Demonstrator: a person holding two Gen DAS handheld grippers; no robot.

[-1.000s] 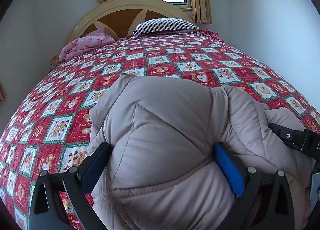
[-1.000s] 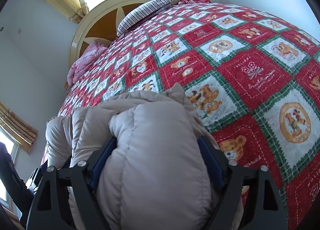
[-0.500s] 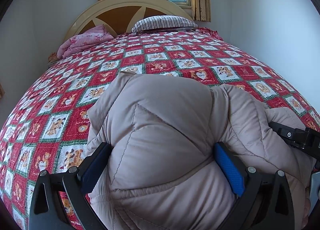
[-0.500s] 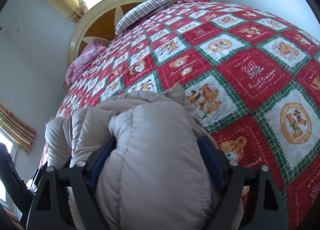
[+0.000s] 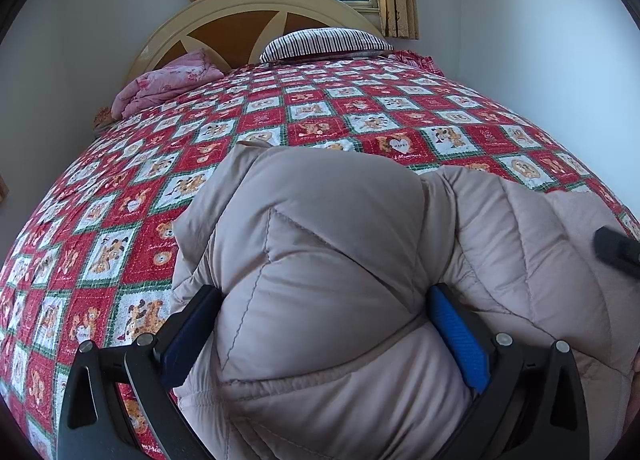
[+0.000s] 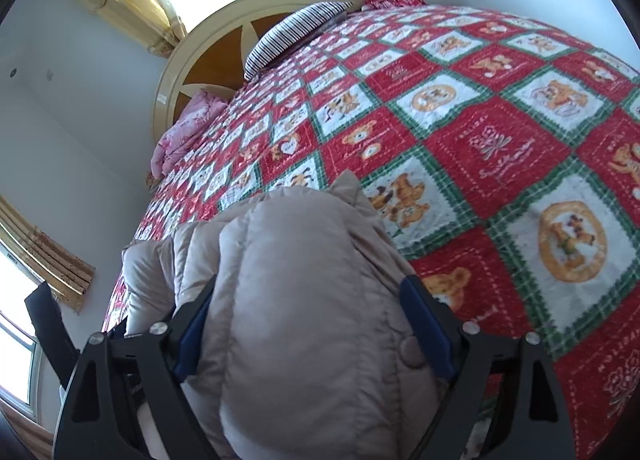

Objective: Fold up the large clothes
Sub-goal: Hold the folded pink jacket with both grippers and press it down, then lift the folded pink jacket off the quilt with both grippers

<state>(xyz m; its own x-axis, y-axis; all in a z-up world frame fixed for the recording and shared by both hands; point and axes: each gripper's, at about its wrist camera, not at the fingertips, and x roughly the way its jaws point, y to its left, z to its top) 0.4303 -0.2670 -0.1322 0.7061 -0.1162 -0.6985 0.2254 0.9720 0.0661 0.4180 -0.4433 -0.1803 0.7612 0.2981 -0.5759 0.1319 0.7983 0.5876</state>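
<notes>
A thick bunch of the beige padded jacket (image 5: 320,260) is clamped between the fingers of the left gripper (image 5: 324,324); another bunch is clamped by the right gripper (image 6: 308,324). The jacket is held bundled over the near part of the bed (image 5: 360,108). A fold appears begun; laying flat and further folds seem left.

Open quilt (image 5: 360,116) stretches ahead of the puffy jacket (image 5: 320,260), flat and bare up to the striped pillow (image 5: 326,45) and pink bundle (image 5: 168,82) at the headboard (image 5: 240,16). Walls close in on both sides. The jacket bulges between the left gripper (image 5: 324,328) fingers, and fills the right gripper (image 6: 312,324) too, blocking the near ground.
</notes>
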